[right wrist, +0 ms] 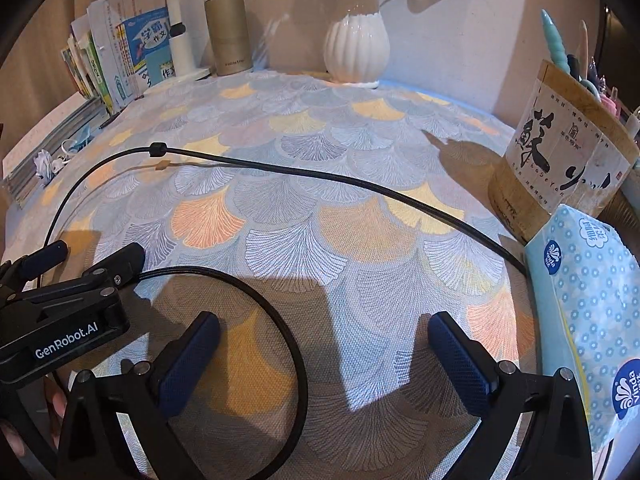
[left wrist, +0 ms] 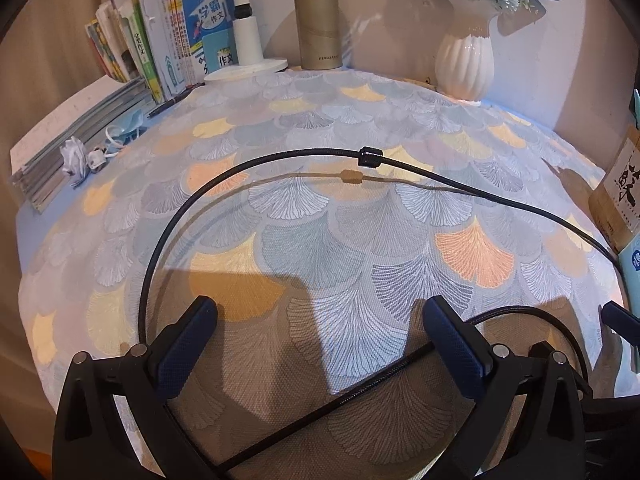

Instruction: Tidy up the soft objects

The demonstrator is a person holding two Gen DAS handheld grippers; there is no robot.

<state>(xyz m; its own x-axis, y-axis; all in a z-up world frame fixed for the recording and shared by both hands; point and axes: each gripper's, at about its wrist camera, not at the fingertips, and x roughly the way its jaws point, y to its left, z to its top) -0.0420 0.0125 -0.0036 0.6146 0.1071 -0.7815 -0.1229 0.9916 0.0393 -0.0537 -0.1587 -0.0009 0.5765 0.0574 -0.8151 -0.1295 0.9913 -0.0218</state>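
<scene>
Currently the approach step is in hand: both sets of jaws stand fully open and hold nothing. The black cable [left wrist: 256,158] lies in a loose loop across the patterned cloth [left wrist: 360,216] on the counter. One run passes beneath the left gripper [left wrist: 320,344], between its fingers; a curl lies just left of the right gripper [right wrist: 324,356]. Next, judged: lower onto the cable, close, then gather the loop.

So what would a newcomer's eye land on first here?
Probably the black cable arching in a wide loop above the ginkgo-patterned tablecloth. Next, the white ribbed vase of flowers at the back, and the blue tissue pack at the right edge beside the open right claw.
</scene>
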